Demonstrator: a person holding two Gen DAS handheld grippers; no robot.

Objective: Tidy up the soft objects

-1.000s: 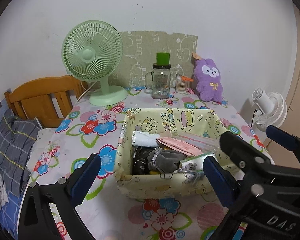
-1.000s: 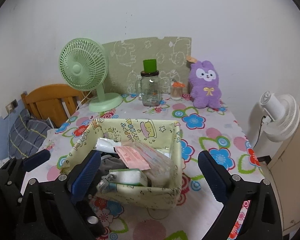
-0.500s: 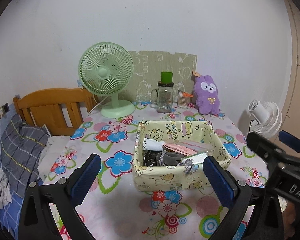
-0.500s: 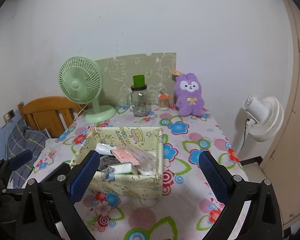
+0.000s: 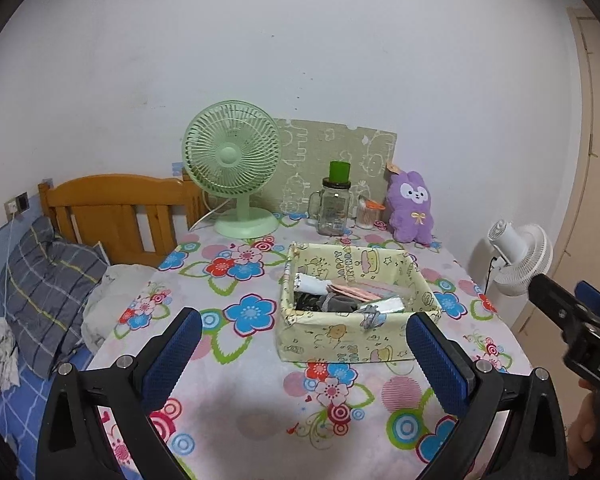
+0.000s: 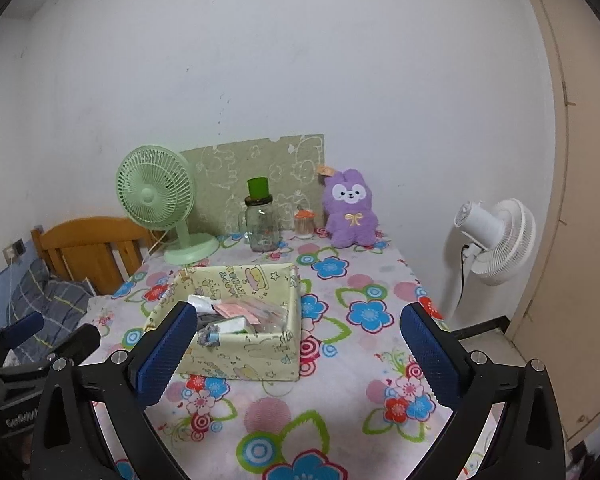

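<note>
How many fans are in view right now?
2: a green fan on the table's far left by the wall, and a white fan standing off the table's right side. None seem hidden.

A pale yellow fabric basket (image 5: pixel 342 344) printed with cartoon figures and "Happy Birthday" lettering is sitting upright on the flower-patterned worktop (image 5: pixel 236 396), its top open. Soft things are lying packed inside it: a white rolled cloth (image 5: pixel 310 284) at the back left, dark grey fabric (image 5: pixel 332 303) in front of that, and a pink packet (image 5: pixel 350 289) resting across the middle. A purple plush bunny (image 6: pixel 350 208) is sitting upright at the far edge of the worktop, well apart from the basket.
</note>
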